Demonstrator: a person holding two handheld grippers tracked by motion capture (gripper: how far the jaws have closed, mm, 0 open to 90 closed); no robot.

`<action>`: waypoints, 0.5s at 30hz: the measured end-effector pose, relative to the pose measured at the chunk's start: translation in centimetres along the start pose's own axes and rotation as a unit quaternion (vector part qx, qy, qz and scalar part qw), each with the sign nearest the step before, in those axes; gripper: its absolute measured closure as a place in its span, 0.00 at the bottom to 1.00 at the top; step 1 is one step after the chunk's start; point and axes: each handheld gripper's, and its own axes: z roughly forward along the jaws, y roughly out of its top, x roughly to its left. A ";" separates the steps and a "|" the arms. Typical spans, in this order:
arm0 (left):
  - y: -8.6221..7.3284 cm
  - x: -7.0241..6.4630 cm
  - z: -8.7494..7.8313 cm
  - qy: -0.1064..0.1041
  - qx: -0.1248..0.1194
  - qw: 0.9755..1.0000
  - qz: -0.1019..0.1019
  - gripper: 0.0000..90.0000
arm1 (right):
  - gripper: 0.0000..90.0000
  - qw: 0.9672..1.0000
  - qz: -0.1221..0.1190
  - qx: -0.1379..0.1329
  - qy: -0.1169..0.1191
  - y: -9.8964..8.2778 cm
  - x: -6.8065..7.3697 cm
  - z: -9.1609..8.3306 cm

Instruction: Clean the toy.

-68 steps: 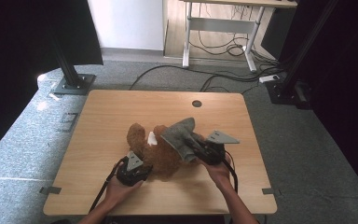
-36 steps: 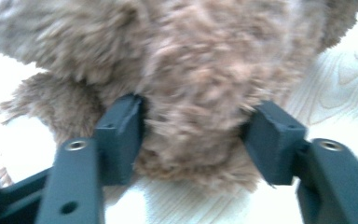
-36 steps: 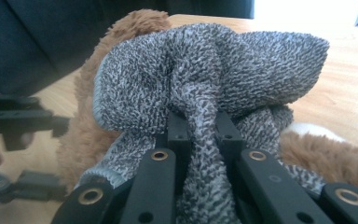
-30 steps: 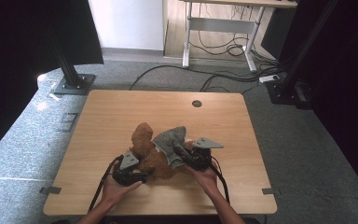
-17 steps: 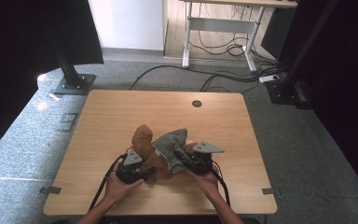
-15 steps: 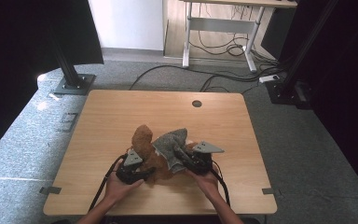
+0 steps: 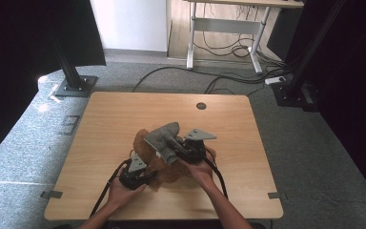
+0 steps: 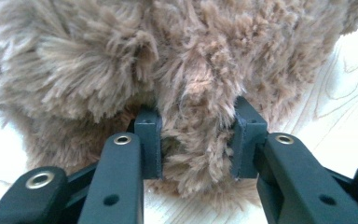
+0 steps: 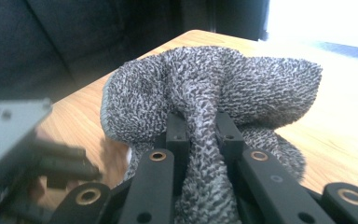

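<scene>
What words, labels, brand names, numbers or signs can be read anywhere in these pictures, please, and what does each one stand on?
None: no readable text shows in any view.
The brown plush toy, the grey knitted garment, both grippers (left gripper, right gripper) and the wooden table carry no visible lettering or label.
The marks on the floor left of the table are too small to read.

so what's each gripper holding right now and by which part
The left gripper pinches a tuft of the brown plush toy at its lower edge. The right gripper is shut on a bunched fold of the grey knit cloth.
</scene>
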 end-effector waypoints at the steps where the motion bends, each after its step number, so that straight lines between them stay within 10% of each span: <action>1: -0.1 -0.1 0.0 0.001 0.002 1.000 0.002 0.70 | 0.88 1.000 -0.011 0.011 0.007 0.6 0.7 1.2; 8: -0.5 -0.2 -0.2 0.000 0.006 1.000 0.008 0.72 | 0.88 0.997 -0.047 0.061 0.000 1.1 2.4 3.7; 15: -0.6 -0.4 -0.2 0.000 0.004 1.000 0.010 0.73 | 0.89 0.997 -0.039 0.055 -0.032 -0.1 0.4 1.1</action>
